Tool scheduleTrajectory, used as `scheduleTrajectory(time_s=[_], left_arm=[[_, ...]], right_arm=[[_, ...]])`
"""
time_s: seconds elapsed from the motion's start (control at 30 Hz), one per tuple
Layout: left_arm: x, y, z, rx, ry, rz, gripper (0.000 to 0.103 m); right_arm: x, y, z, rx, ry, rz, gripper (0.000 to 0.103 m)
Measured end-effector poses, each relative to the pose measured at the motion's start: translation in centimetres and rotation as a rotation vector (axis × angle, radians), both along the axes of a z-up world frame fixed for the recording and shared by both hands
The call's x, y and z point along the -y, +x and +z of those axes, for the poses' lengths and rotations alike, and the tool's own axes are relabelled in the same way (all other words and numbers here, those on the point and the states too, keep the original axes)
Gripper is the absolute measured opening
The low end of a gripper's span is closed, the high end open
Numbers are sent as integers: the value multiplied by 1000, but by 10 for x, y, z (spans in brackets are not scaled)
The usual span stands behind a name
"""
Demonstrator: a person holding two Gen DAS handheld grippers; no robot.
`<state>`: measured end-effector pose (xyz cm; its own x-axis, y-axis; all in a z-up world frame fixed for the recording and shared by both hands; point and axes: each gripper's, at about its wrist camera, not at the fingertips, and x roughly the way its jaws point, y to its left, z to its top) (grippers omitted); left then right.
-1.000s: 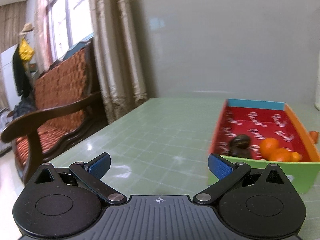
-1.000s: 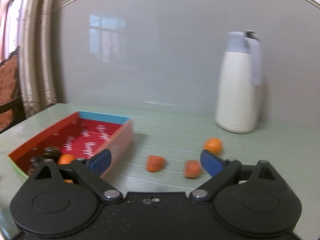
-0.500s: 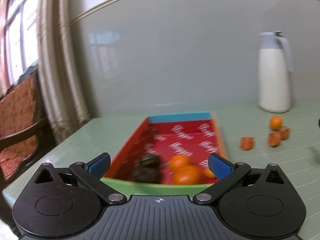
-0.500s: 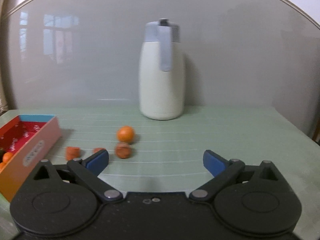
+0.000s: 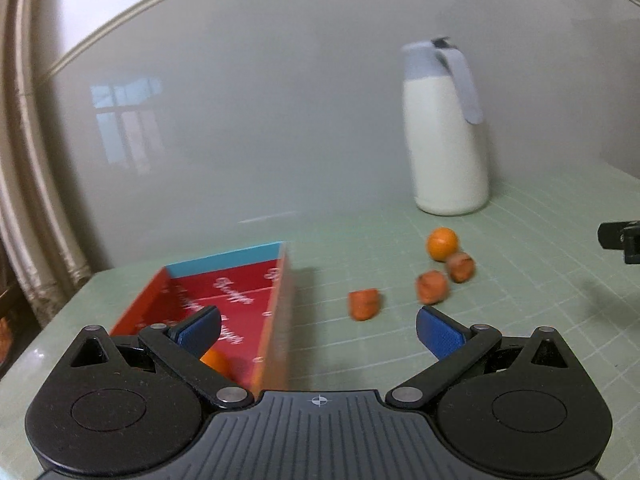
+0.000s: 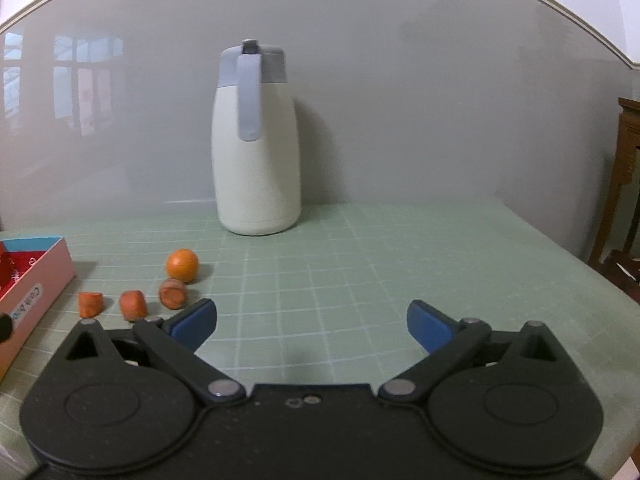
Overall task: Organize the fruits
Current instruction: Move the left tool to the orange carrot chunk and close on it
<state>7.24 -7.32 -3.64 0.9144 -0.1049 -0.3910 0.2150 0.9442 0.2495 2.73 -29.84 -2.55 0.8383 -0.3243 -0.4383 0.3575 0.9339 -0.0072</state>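
Note:
A red-lined cardboard box (image 5: pixel 224 300) with orange and blue walls lies on the green table, and an orange fruit (image 5: pixel 216 360) shows inside it behind my left finger. Right of the box lie a small orange (image 5: pixel 441 243) and three reddish-brown fruits (image 5: pixel 363 304) (image 5: pixel 431 287) (image 5: pixel 461 266). My left gripper (image 5: pixel 318 330) is open and empty, low over the table beside the box. In the right wrist view the same small orange (image 6: pixel 182 265) and the reddish fruits (image 6: pixel 173 293) (image 6: pixel 133 305) (image 6: pixel 90 303) sit left of my open, empty right gripper (image 6: pixel 312 322). The box's corner (image 6: pixel 36 272) shows at the left.
A white thermos jug (image 6: pixel 256 160) with a grey-blue lid and handle stands at the back near the wall, also in the left wrist view as the jug (image 5: pixel 448 136). The table edge (image 6: pixel 576 256) runs along the right, with wooden furniture (image 6: pixel 628 184) beyond. Curtains (image 5: pixel 28 200) hang at left.
Both grippers have swung to the right. The left view went from armchair and box to the loose fruits and jug. The right view now centres on the jug.

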Motion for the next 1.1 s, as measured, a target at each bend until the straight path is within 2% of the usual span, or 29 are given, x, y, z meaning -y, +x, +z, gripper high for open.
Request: scheduleTrajectory(time_s=[0.2,0.53,0.6,0.63,0.9,1.03,1.1], left_arm=[[24,21,-11,-30,23,-18,103],[40,66,-27,-98,9,-21,102],[42,73,-31,-110,14,-24,88],[43,76,-32,-124,12,-27,86],[40,99,-42,-170,-24,9,85],[42,104,-43,-160,-16,12,79],[42,106,-43,-149,-8,25,71]], right_arm=[[16,-11,-1,2,3,-28,102],[30,-19,1,18,14,-50,102],[31,-19,1,16,15,-47,102],[32,-20,1,16,17,-45,102],[28,-20,3,25,26,-17,102],[24,-19,4,24,29,5,102],[23,-18,5,26,29,12,102]])
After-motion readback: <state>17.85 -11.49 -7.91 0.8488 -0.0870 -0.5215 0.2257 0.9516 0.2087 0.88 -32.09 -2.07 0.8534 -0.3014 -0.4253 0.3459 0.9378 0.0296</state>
